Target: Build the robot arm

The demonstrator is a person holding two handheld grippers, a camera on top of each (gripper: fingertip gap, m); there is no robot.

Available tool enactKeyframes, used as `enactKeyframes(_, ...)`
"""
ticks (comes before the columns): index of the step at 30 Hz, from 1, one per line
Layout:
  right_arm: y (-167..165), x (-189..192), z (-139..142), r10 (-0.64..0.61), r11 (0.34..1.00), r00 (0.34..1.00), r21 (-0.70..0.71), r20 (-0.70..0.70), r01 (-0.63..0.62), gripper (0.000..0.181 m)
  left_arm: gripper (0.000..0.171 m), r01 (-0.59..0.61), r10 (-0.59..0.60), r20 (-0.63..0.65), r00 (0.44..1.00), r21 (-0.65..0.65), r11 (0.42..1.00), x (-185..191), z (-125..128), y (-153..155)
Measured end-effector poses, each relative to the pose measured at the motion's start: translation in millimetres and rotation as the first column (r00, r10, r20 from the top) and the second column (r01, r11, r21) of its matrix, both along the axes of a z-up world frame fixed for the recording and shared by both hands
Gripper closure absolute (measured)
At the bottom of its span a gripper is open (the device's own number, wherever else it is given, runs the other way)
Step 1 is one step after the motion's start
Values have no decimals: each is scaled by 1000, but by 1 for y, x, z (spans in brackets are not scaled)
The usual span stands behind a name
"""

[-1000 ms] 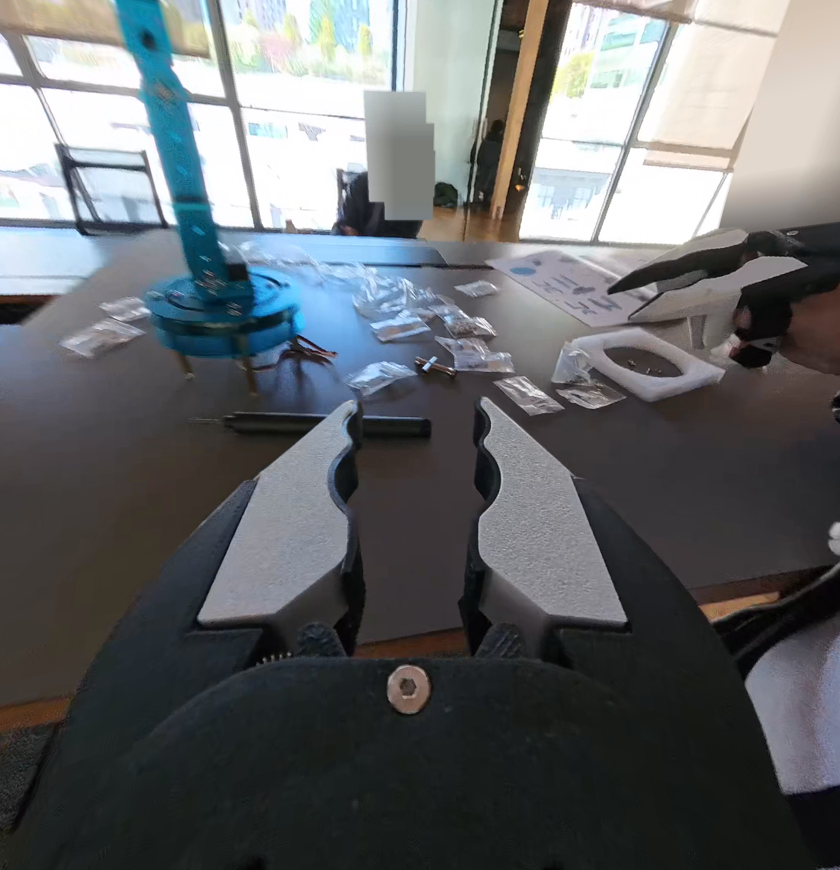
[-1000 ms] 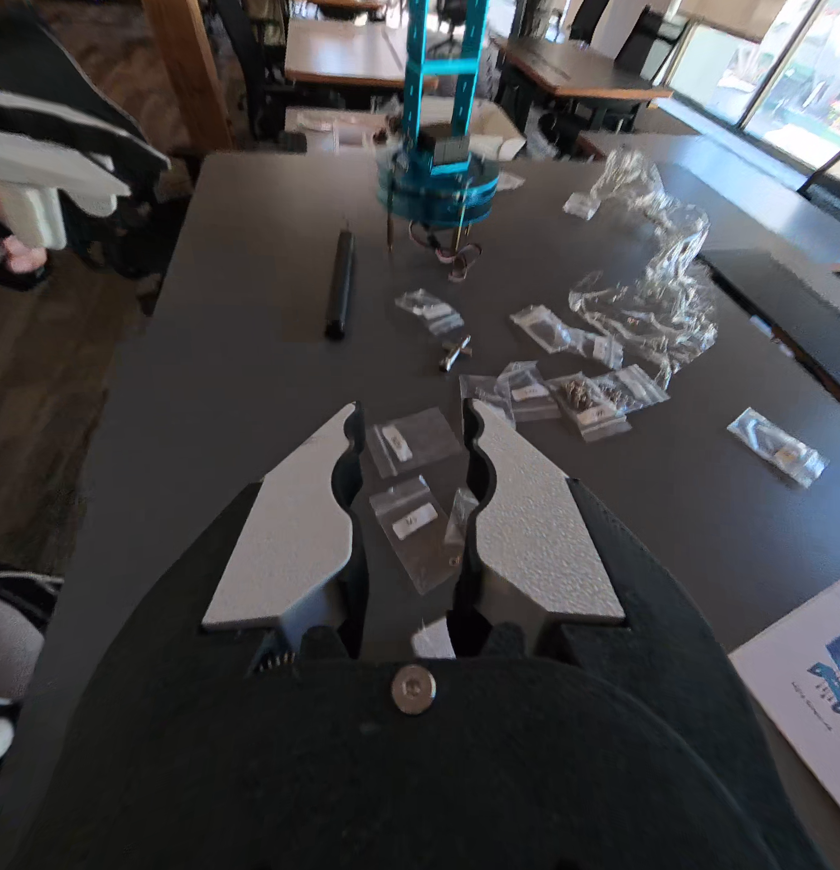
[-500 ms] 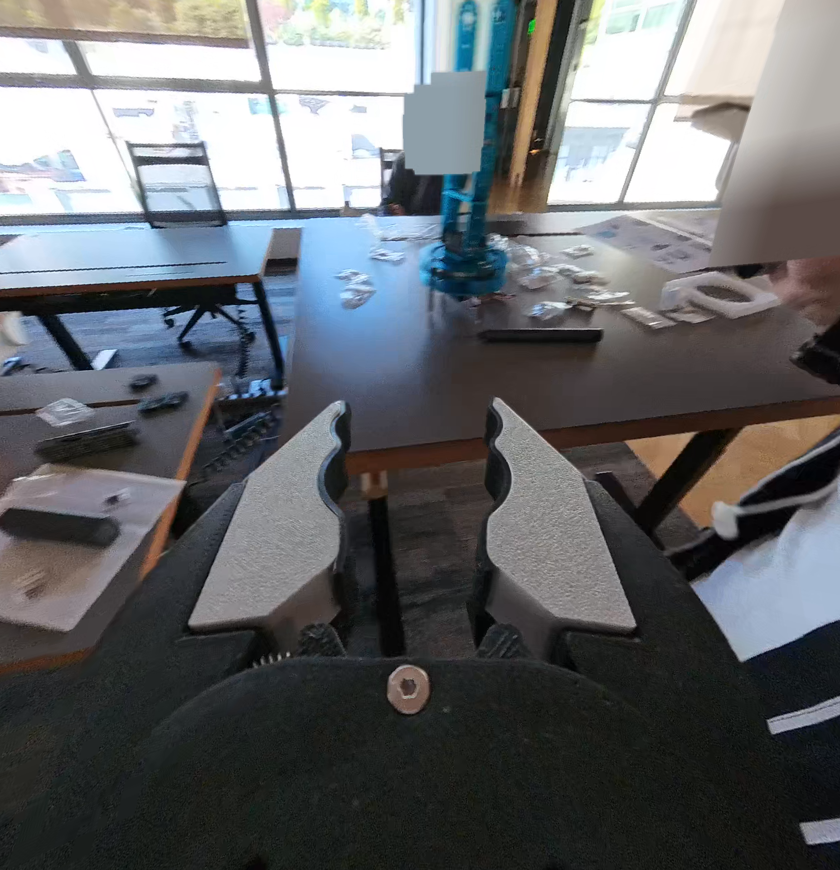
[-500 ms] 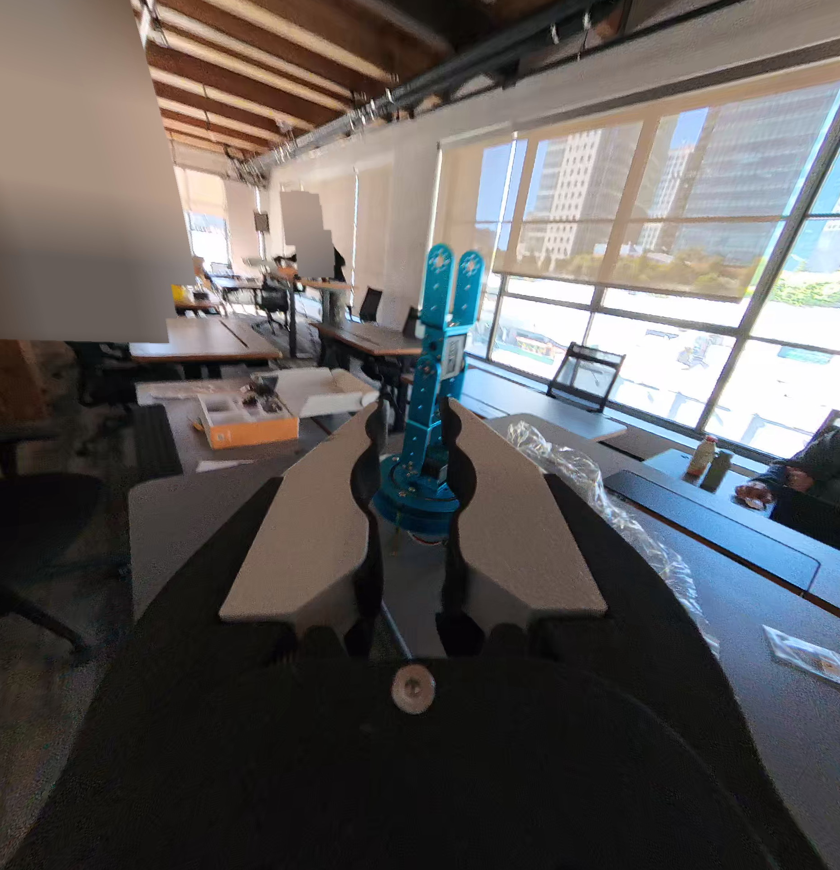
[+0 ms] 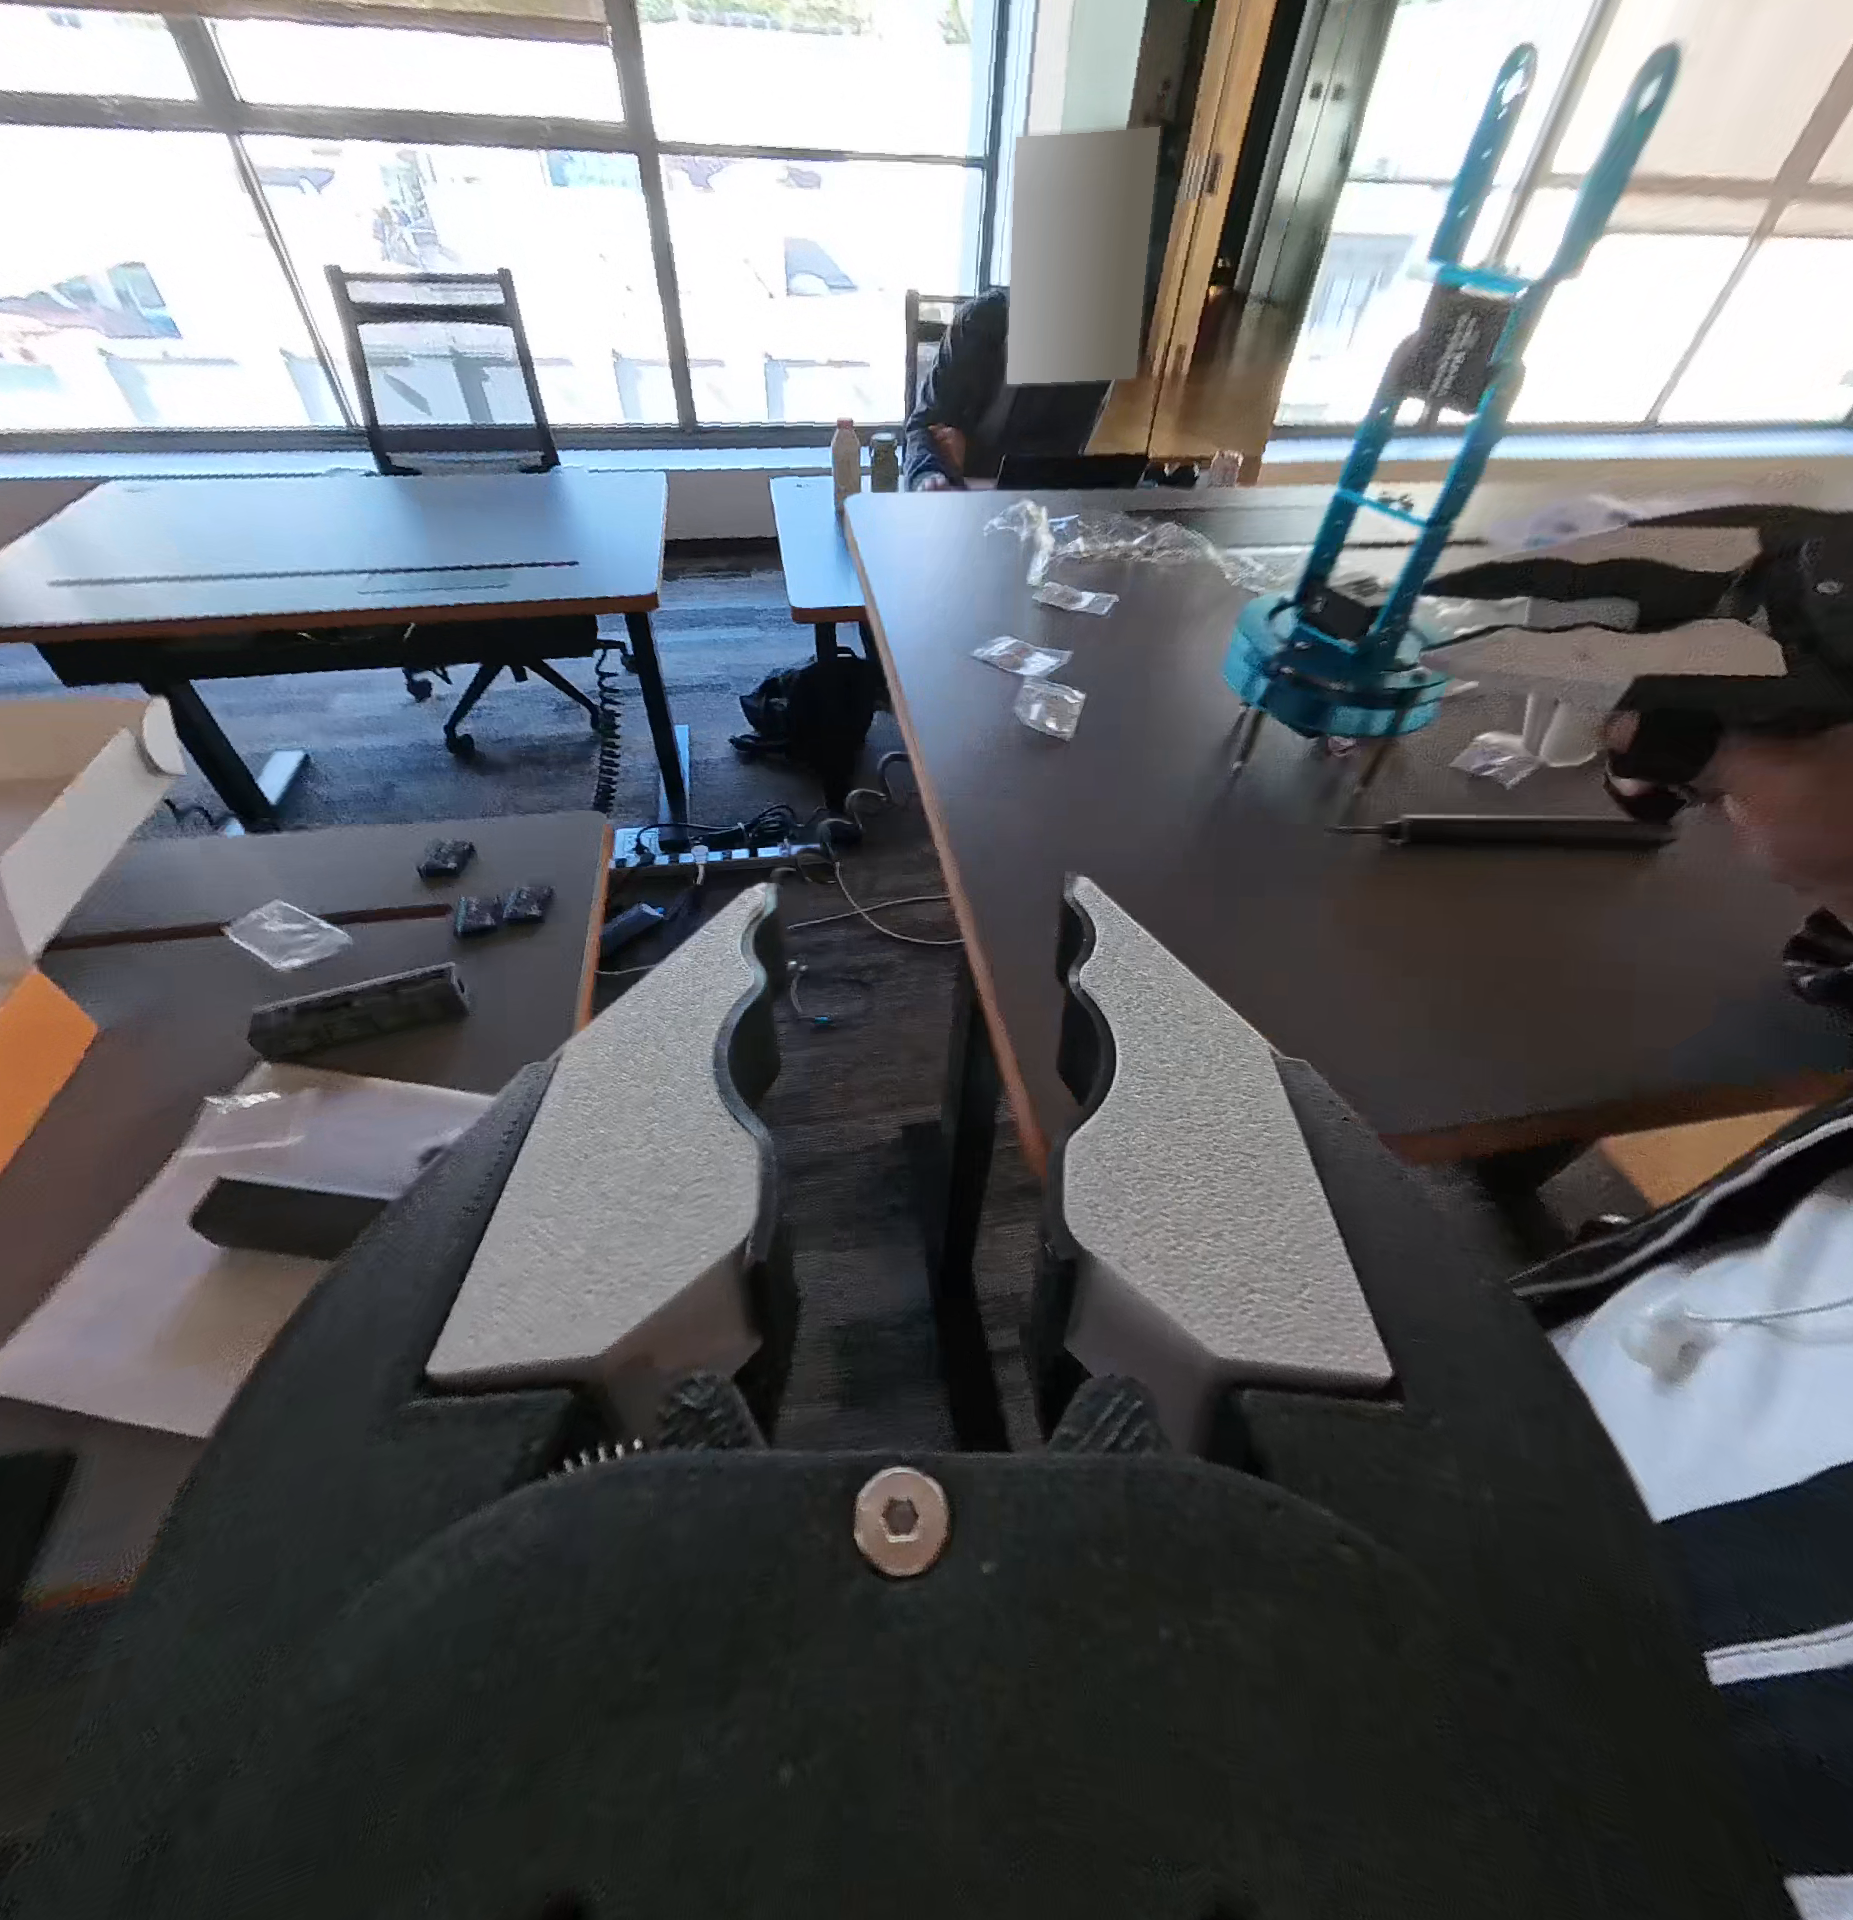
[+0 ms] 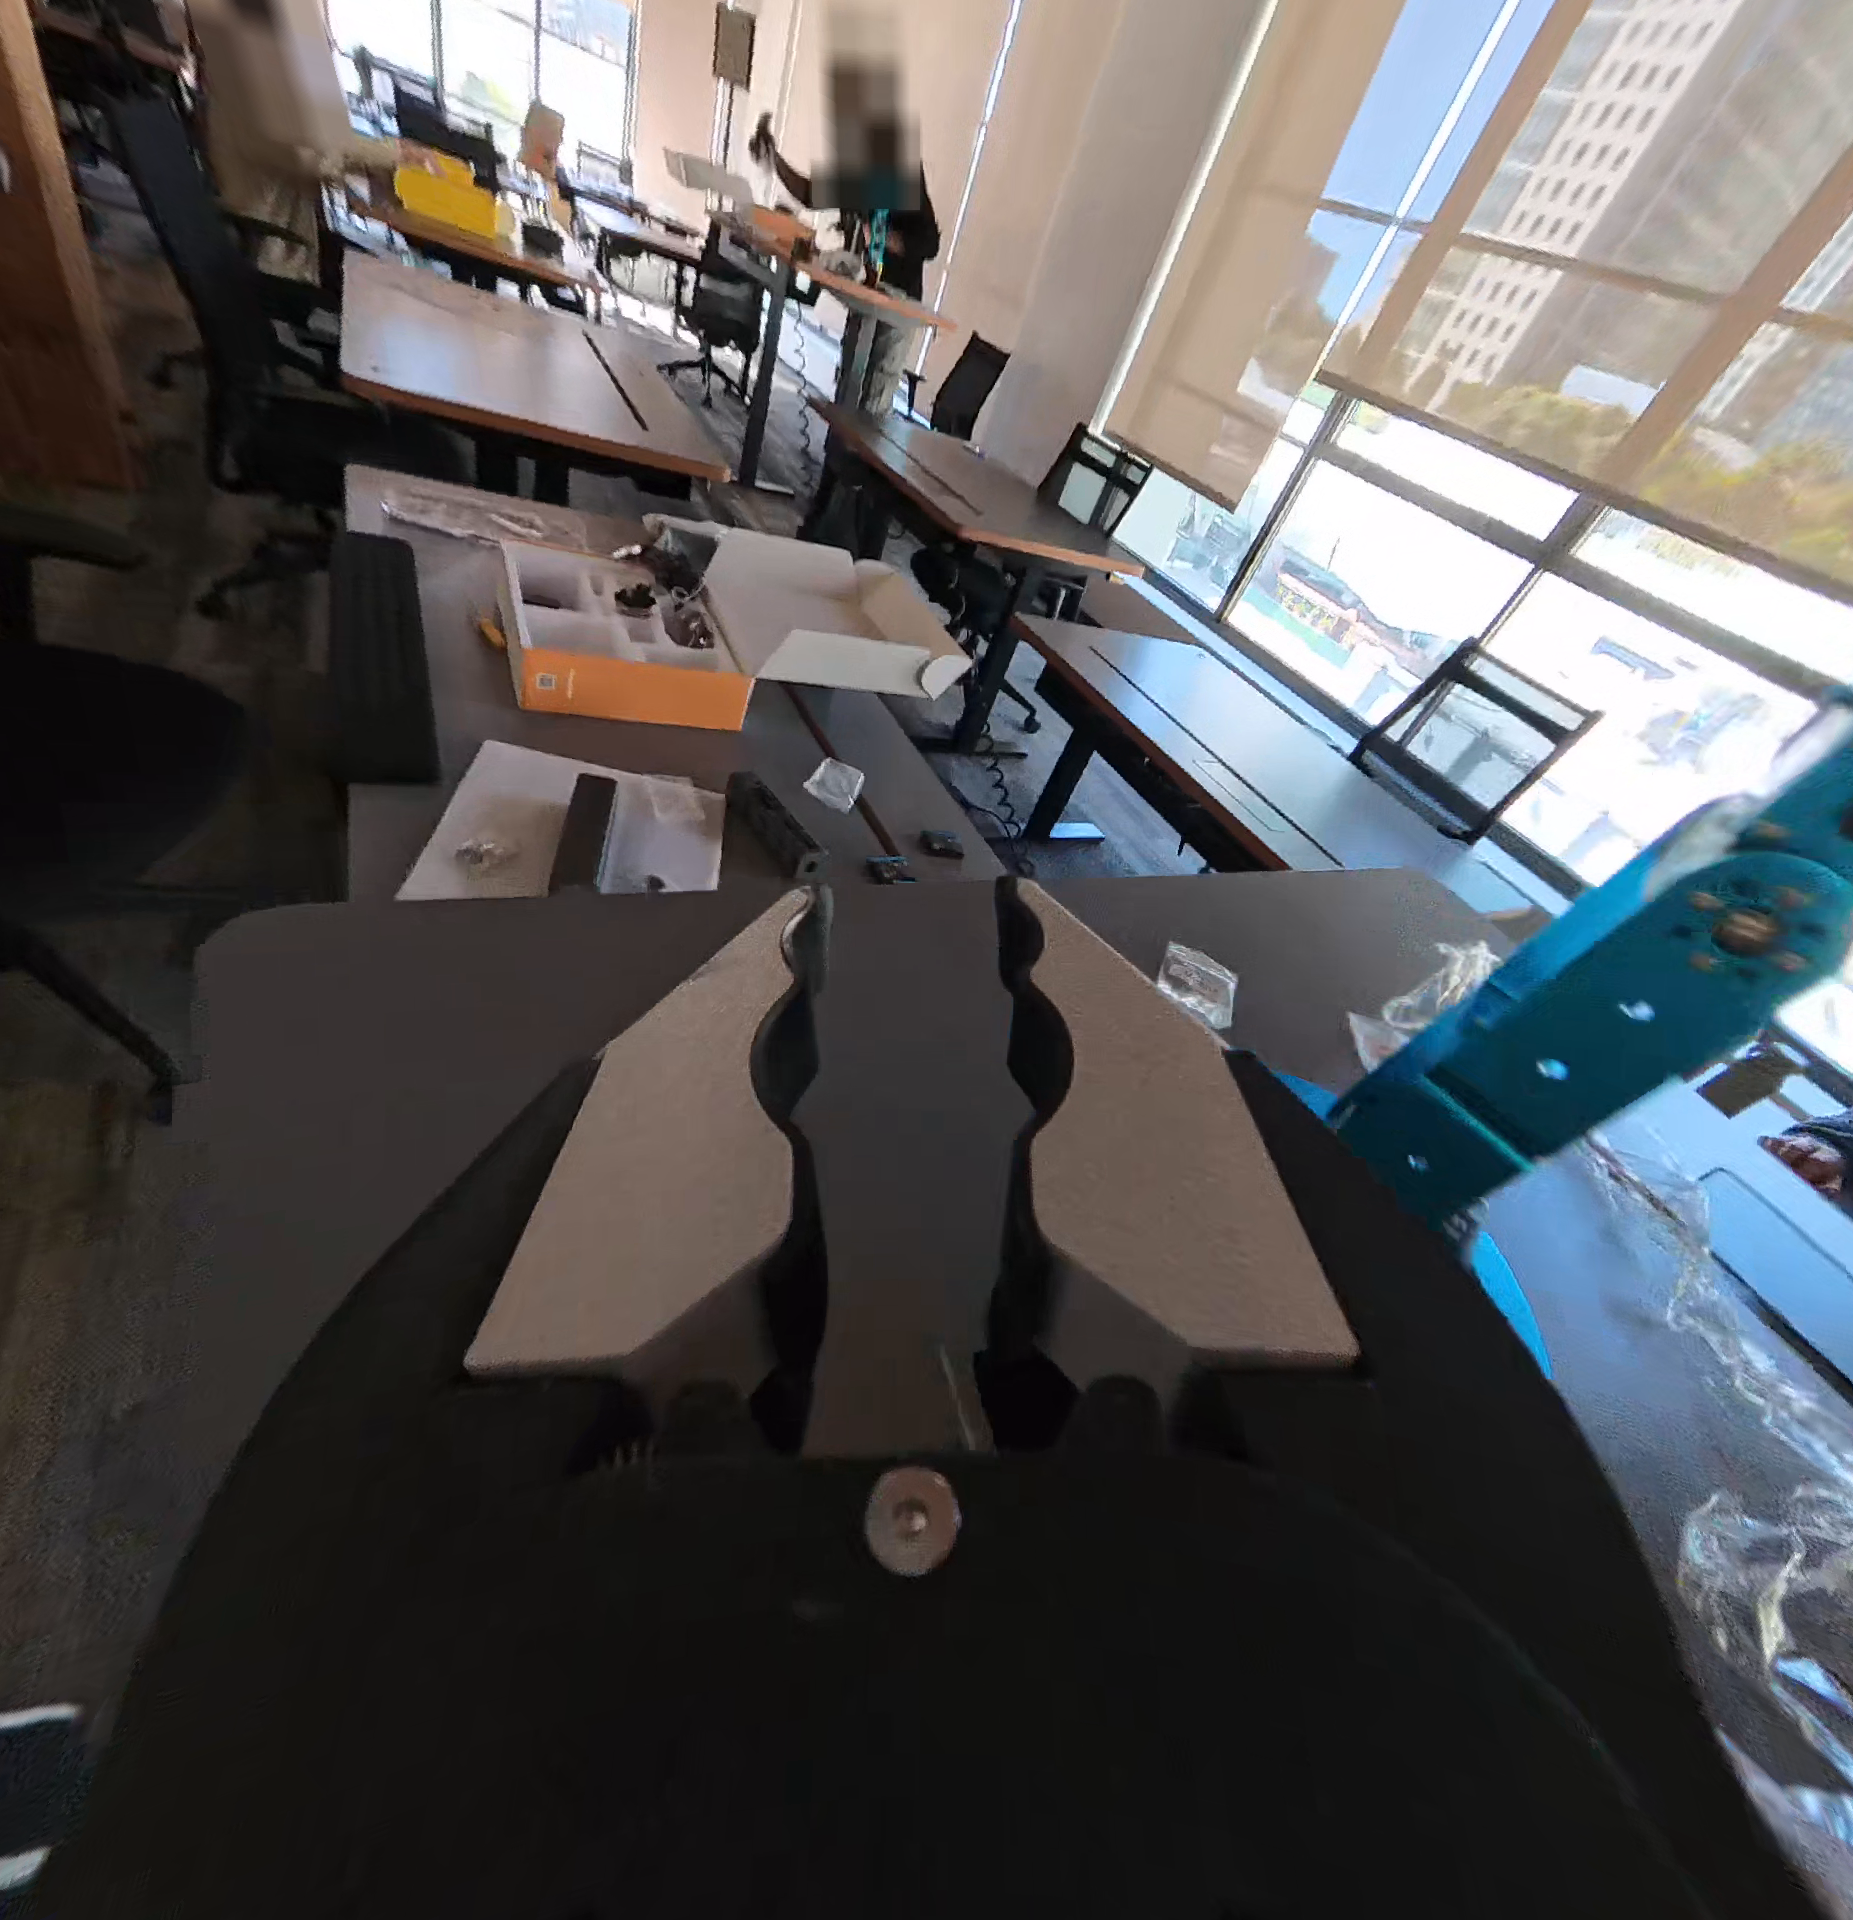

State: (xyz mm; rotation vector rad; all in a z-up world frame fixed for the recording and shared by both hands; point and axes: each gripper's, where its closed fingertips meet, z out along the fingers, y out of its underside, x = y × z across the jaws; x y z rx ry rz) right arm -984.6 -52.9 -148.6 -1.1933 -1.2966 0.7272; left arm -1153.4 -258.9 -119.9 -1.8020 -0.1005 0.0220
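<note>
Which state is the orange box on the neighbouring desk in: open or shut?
Open. In the right wrist view the orange box has its white lid folded back, showing compartments inside.

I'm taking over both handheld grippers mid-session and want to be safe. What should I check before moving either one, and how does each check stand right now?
1. Left gripper empty: ok, jaws apart, nothing between them.
2. Left gripper over the work surface: not ok, it hangs past the dark table edge, above the floor.
3. Right gripper empty: ok, jaws apart with only tabletop seen through the gap.
4. Right gripper clear of the blue arm kit: cannot tell, the kit is close on its right side and blurred.
5. Black screwdriver lying free: ok, flat on the table, untouched.
6. Small plastic bags undisturbed: ok, lying loose near the kit's base.
</note>
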Motion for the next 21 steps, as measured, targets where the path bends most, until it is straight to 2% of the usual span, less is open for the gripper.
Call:
enactKeyframes(4,18,-32,-18,-45,993,995,109,85,35,150,122,7,-9,-96,995,-24,1000,-35,2,39)
enactKeyframes(9,30,-52,-28,-112,993,989,40,92,108,152,121,124,-127,-80,989,-43,991,-64,-9,84)
enactKeyframes(13,36,-73,-29,-216,976,970,37,113,214,152,120,159,-166,-123,978,-68,985,-114,-21,98)
enactKeyframes(17,22,-122,-26,-276,961,955,34,105,274,154,117,82,-105,-210,972,-112,990,-211,-30,73)
enactKeyframes(21,0,-210,-32,-317,948,941,40,115,315,157,121,-29,-20,-286,958,-167,986,-335,-43,12)
